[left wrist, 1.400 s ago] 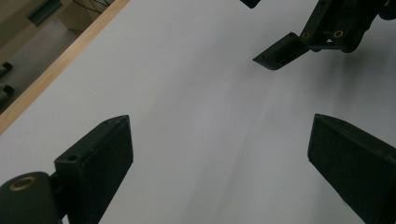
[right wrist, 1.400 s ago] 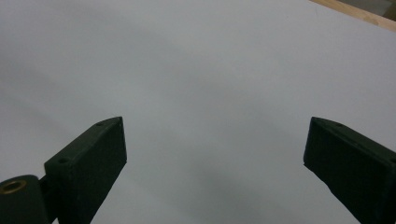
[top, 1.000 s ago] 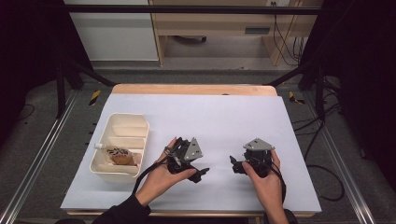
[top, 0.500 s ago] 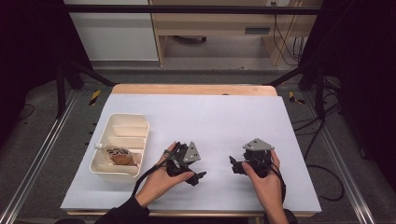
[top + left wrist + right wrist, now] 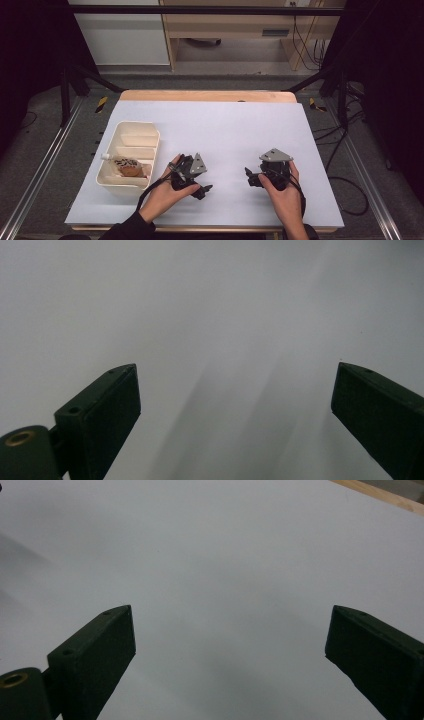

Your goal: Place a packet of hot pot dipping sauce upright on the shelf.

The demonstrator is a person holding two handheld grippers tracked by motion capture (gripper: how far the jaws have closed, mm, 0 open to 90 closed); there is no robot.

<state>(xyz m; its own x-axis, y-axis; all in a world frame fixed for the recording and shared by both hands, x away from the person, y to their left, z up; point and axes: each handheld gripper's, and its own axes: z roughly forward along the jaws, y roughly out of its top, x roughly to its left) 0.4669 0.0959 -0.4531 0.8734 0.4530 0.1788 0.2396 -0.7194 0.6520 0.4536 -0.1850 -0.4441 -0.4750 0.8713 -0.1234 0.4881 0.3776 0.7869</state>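
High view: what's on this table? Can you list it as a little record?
surface: white sheet on a wooden table
tray: cream, divided, at the left
tray contents: a brown item in the near compartment
left gripper: open, hand-held, beside the tray
right gripper: open, hand-held, nothing between its jaws

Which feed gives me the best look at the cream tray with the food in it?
The high view: the divided cream tray sits at the table's left, food in its near compartment, just left of the left tongs. Both gripper views look at bare white table surface between open jaws, giving nothing of the tray.
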